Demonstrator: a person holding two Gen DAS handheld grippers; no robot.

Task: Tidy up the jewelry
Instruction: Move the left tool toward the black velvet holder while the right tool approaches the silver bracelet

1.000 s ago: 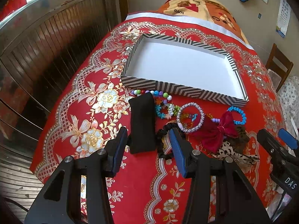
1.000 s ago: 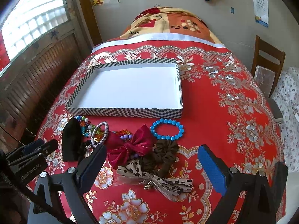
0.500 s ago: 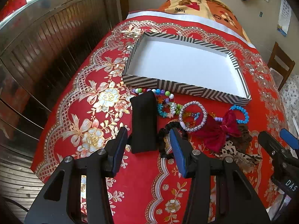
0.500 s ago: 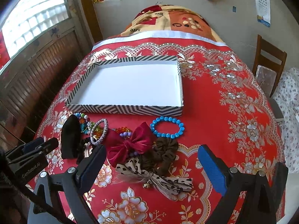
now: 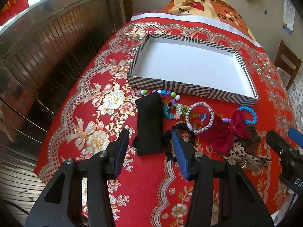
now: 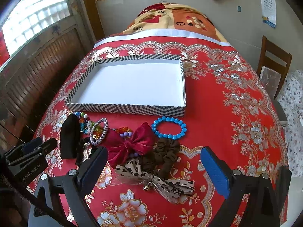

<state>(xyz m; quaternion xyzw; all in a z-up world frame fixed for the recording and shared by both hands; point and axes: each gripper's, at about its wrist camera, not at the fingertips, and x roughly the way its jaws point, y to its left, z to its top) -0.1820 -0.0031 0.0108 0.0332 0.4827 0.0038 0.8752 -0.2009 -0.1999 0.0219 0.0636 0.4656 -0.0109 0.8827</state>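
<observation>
1 striped tray point(image 5: 191, 89) sits empty toward the far side of the red-clothed surface point(image 5: 147, 189), and every piece still lies in a cluster along its near wall. 1 black pouch point(image 5: 149, 126) is the biggest item, its long axis running away from the left gripper point(image 5: 149, 151), which hangs straight before the pouch's near end with fingers spread wider than the pouch. The right gripper point(image 6: 153, 168), also wide open, hovers over 1 leopard bow point(image 6: 157, 179), so the left is nearer the pouch. Then come 1 crimson bow point(image 6: 130, 145), 1 brown scrunchie point(image 6: 166, 151), 1 black scrunchie point(image 5: 170, 141), 1 blue bead bracelet point(image 6: 170, 127), 1 pale woven bangle point(image 5: 200, 117), and several smaller bead strands I cannot count.
</observation>
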